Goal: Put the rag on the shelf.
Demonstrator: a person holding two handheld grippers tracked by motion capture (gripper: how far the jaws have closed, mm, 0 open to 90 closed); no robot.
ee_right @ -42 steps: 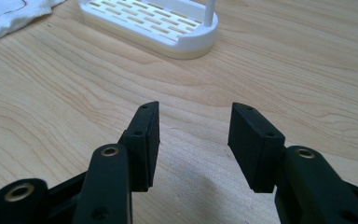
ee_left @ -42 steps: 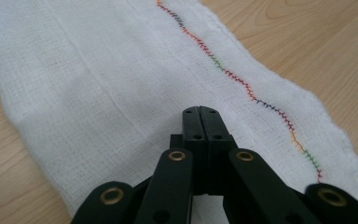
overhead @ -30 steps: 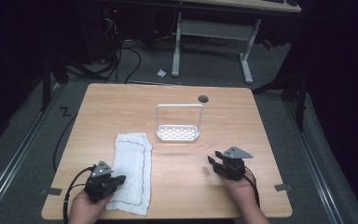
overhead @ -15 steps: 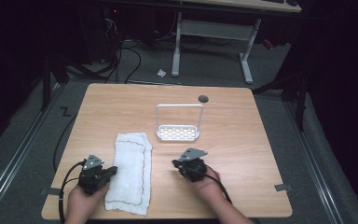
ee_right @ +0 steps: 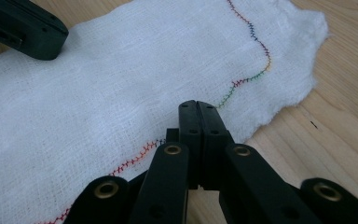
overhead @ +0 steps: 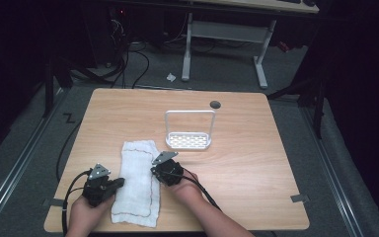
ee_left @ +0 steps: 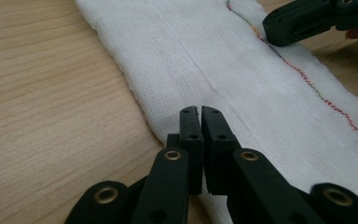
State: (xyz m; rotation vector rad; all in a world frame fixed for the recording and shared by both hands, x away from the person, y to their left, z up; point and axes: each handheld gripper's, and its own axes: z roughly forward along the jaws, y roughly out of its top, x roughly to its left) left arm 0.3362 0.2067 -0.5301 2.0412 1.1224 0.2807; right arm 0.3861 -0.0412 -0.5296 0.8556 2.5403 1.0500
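**A:** Why do both tools sit on either side of the white woven cloth with the rainbow-stitched hem point(overhead: 137, 183)?

**B:** It looks like a two-handed job, probably folding or smoothing. The cloth lies flat as a long strip near the front edge of the light wooden table point(overhead: 256, 163), toward six o'clock, its length running from six to twelve. The left gripper point(ee_left: 200, 114) sits at the cloth's nine o'clock edge, the right gripper point(ee_right: 198, 109) at its three o'clock edge, so each one covers a long side.

**A:** Are they holding anything?

**B:** I'd say no. The left jaws are pressed nearly together with a hairline gap, tips over the cloth's border, no fabric between them. The right jaws are fully closed over the coloured stitching, again pinching nothing.

**A:** And the white wire rack with the perforated tray point(overhead: 189, 133)?

**B:** It's at twelve o'clock from the cloth, apart from it. My guess: that's where the cloth ends up hanging.
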